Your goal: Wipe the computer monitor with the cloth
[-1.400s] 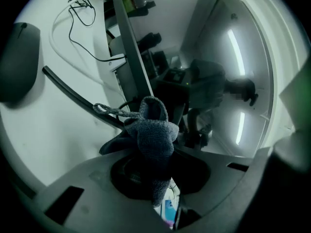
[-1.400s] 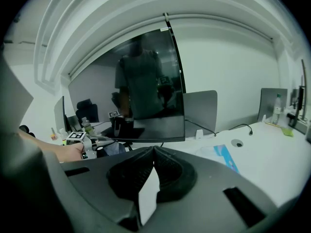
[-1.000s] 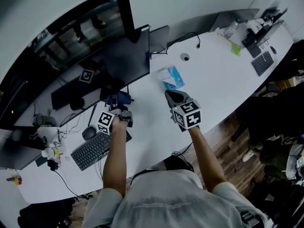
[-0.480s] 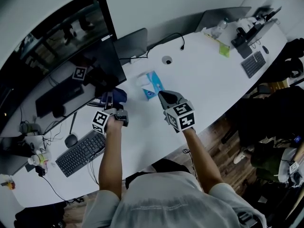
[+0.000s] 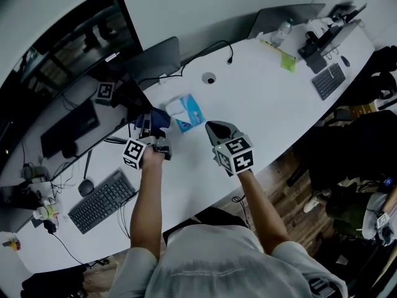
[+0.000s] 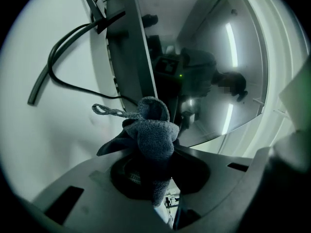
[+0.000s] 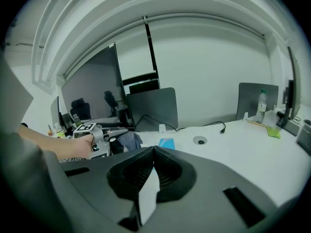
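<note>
White curved desk (image 5: 267, 98) below, pale wall (image 7: 209, 67) beyond. Left gripper (image 5: 147, 129) clamped on the cloth (image 6: 153, 130) — blue-grey, bunched into a wad, poking out past the jaw tips, with a small loop of cord off its left side. Straight ahead of that gripper and close, the computer monitor (image 6: 218, 76), seen nearly edge-on; dark glossy screen to the right of the cloth, streaked with reflected strip lights; cannot tell whether cloth and screen touch. Left of the cloth, a black cable (image 6: 58, 62) curling against a white surface. Just right of the left gripper's tips, a blue and white tissue pack (image 5: 184, 112) flat on the desk; behind that gripper and to its left, a keyboard (image 5: 101, 200) with a mouse (image 5: 86, 187) beside it. Right gripper (image 5: 217, 131) roughly level with the other, well apart from it, above bare desk — jaws pressed together, nothing between them. Ahead and to the left of the right gripper, the left gripper with its cloth, and the tissue pack; ahead and slightly right, a round cable grommet (image 7: 199, 140) set in the desk; far off to its right, a clear bottle (image 7: 261, 106) standing by a grey divider panel (image 7: 245, 98).
</note>
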{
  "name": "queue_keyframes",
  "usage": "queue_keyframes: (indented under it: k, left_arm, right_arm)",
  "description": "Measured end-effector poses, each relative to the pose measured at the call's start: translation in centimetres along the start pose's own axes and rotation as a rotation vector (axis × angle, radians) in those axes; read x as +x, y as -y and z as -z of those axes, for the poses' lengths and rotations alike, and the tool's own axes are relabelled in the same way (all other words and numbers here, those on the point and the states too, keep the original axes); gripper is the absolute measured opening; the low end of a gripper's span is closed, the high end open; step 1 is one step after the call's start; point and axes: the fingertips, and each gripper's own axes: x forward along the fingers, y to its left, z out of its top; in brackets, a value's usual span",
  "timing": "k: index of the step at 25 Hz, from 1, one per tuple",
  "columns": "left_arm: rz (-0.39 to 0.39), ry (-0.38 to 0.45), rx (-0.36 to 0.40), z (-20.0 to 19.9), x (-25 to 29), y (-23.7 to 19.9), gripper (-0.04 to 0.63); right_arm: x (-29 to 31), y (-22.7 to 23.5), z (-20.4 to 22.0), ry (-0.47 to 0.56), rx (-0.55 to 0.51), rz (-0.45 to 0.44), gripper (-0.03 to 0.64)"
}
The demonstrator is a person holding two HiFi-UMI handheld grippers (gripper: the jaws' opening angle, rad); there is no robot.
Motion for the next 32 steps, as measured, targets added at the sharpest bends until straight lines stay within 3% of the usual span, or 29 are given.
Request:
queue_keyframes:
  k: [11, 15, 23, 32]
  left_arm:
    - [0.07, 0.002, -0.104, 3.5, 3.0, 1.6, 0.074]
    - [0.144, 0.006, -0.131, 3.5, 3.6, 3.6, 0.074]
    - [0.18, 0.024, -0.067, 2.8, 3.5, 7.1, 0.074]
    - [0.231, -0.004, -0.005, 1.8, 3.6, 12.6, 0.074]
  right_arm:
    - [-2.2, 2.3, 0.6, 0.009, 0.013, 0.049, 0.002]
    - [-3.1, 3.0, 0.8, 0.015, 0.023, 0.06, 0.002]
    - [-3.6, 2.8, 1.0, 0.018, 0.035, 0.055, 0.002]
    - [-4.6, 2.3, -1.6, 0.049, 0.04, 0.036, 0.002]
